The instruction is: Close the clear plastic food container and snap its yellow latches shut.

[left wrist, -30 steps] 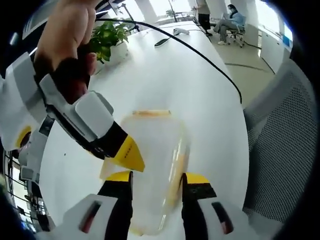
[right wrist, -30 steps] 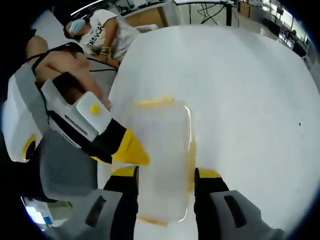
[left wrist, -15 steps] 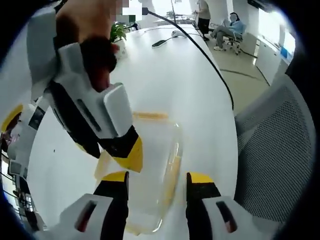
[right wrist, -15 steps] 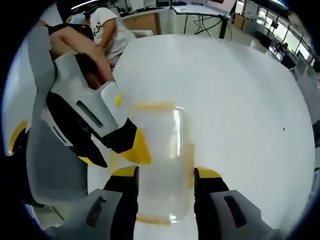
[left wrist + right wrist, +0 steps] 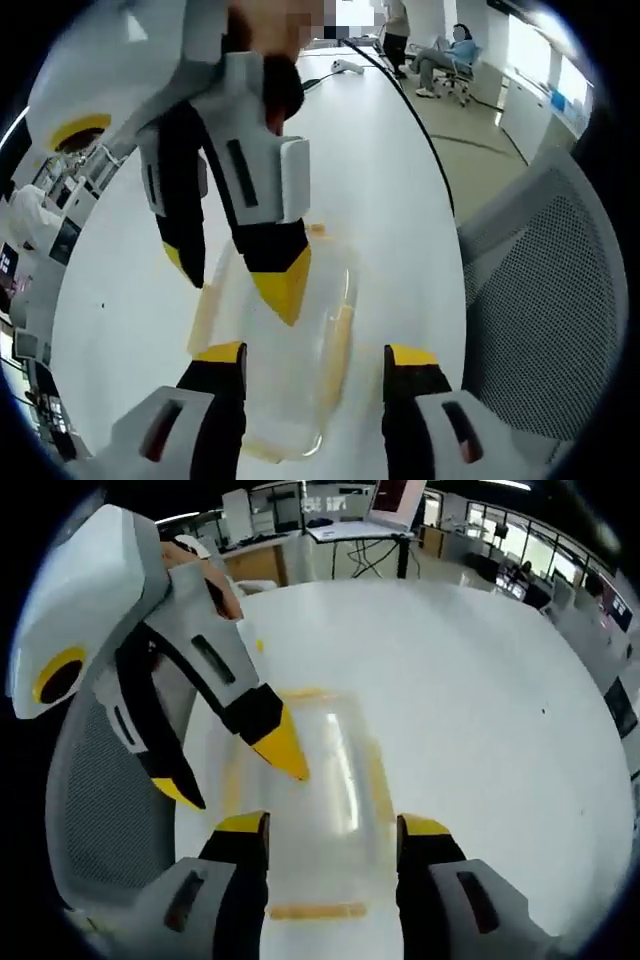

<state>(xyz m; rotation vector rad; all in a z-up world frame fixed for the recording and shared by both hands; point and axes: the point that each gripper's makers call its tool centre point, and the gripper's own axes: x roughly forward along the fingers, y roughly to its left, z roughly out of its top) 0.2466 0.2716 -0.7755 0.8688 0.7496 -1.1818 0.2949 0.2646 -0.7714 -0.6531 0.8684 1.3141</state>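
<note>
The left claw [image 5: 313,358] is held open, its yellow-tipped jaws set either side of the clear food container [image 5: 275,350] and gripping nothing; the right claw [image 5: 332,830] is likewise spread and empty over the same box from the opposite end, one tip reaching down over the lid [image 5: 315,780]. The container is seen lying on the white tabletop [image 5: 380,190], lid seemingly laid on. Yellow latches [image 5: 310,911] appear not yet pressed down; the next move would call for a tip pushed onto a latch. No writing can be read
</note>
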